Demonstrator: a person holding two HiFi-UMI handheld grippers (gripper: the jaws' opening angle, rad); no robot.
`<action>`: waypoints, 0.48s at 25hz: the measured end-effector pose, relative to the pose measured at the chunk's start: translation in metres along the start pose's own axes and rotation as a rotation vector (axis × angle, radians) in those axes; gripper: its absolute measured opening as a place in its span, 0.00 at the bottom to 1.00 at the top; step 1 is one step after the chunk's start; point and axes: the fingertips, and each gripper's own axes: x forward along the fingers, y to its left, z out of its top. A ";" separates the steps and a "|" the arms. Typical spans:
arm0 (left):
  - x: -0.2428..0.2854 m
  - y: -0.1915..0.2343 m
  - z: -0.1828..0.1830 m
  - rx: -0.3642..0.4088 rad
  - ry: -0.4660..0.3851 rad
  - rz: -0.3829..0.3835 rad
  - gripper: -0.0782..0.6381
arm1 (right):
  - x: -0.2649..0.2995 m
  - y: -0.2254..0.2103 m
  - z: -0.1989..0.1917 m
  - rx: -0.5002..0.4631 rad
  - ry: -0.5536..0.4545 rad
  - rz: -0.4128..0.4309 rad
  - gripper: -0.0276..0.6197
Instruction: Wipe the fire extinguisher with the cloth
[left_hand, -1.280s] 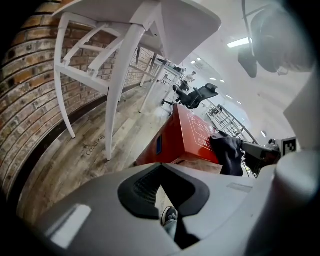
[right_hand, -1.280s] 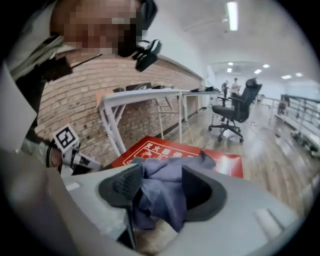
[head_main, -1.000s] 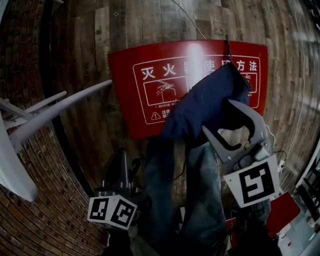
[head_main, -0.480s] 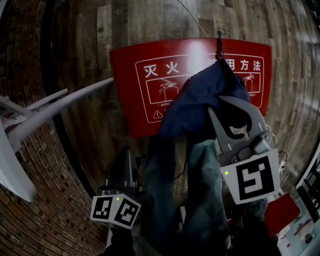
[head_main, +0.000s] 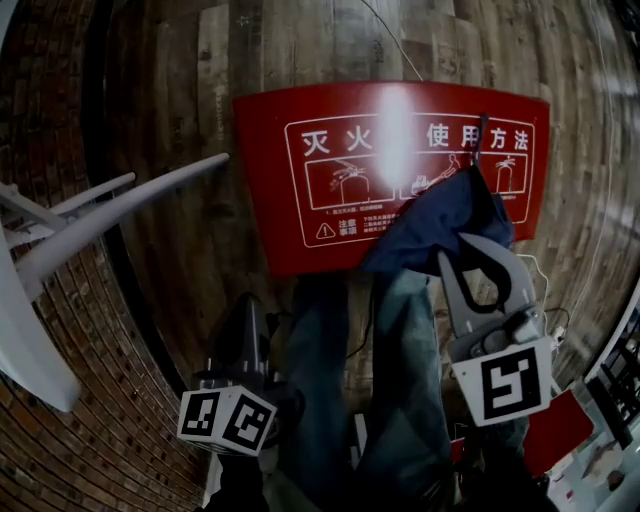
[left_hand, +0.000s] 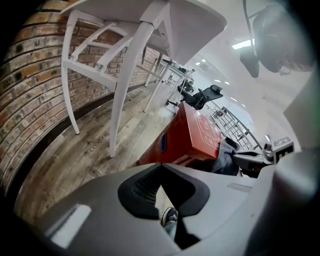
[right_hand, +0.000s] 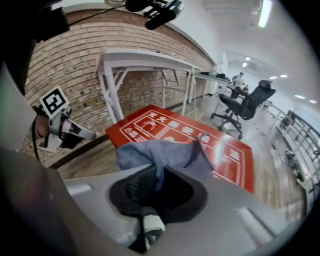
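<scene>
A red fire extinguisher box (head_main: 300, 200) with white printed instructions lies flat on the wooden floor. A dark blue cloth (head_main: 440, 220) is bunched on its near right part. My right gripper (head_main: 458, 247) is shut on the cloth's near edge; its jaws have just been closing with the cloth between them. In the right gripper view the cloth (right_hand: 160, 152) rises from the jaws (right_hand: 159, 170) over the box (right_hand: 175, 127). My left gripper (head_main: 250, 320) hangs shut and empty, low at the left, apart from the box (left_hand: 192, 135). No extinguisher itself shows.
White table legs (head_main: 100, 225) slant in from the left beside a brick wall (head_main: 60, 120). A thin cable (head_main: 545, 270) lies right of the box. A black office chair (right_hand: 245, 102) stands beyond it. The person's jeans-clad legs (head_main: 400, 400) are below.
The right gripper's jaws, open around the cloth a second ago, have closed on it. The cloth is now gathered tighter, toward the box's right side. The left gripper has stayed put.
</scene>
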 end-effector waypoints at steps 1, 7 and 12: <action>0.000 0.002 0.000 -0.004 -0.001 0.004 0.12 | 0.005 0.020 0.005 -0.002 -0.004 0.042 0.12; -0.006 0.016 0.007 -0.001 -0.015 0.028 0.12 | 0.030 0.106 0.041 -0.181 -0.074 0.191 0.12; -0.013 0.037 0.009 -0.030 -0.034 0.069 0.12 | 0.042 0.150 0.055 -0.236 -0.188 0.214 0.12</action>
